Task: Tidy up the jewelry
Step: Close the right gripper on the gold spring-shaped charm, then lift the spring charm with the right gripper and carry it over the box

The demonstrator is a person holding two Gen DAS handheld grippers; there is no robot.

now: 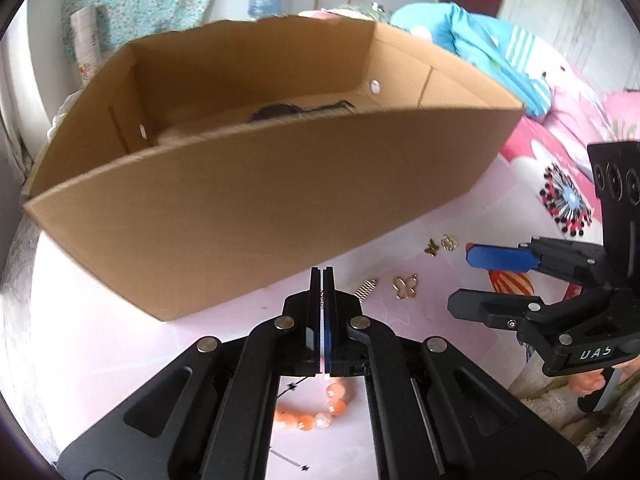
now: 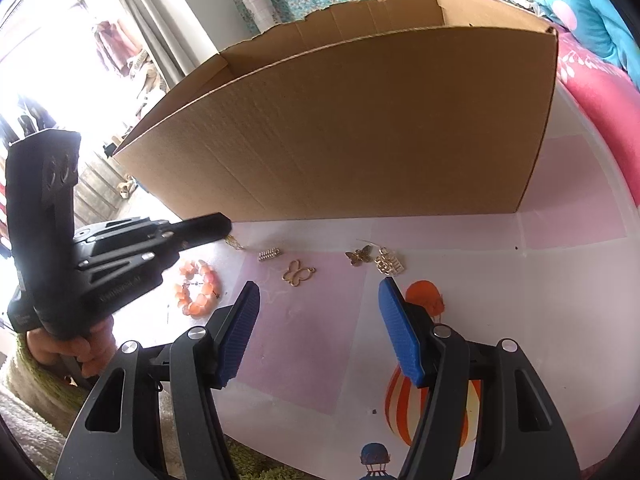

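From the left wrist, the left gripper (image 1: 322, 276) is clenched tight, perhaps on a thin chain, which I cannot confirm; lift gently toward the cardboard box (image 1: 256, 216) so nothing snags. From the right wrist, the right gripper (image 2: 316, 320) stands released above the mat (image 2: 572, 192); the butterfly charm (image 2: 298, 273) lies flat near the box's front wall, its long axis running across.

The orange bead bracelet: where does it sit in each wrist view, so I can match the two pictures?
Left wrist view: the orange bead bracelet lies at bottom centre, seen through the camera's own gripper frame, partly hidden by it.
Right wrist view: the bracelet lies left of centre on the mat, just right of the left gripper.
Shared landmark: the cardboard box, standing behind the bracelet in both.
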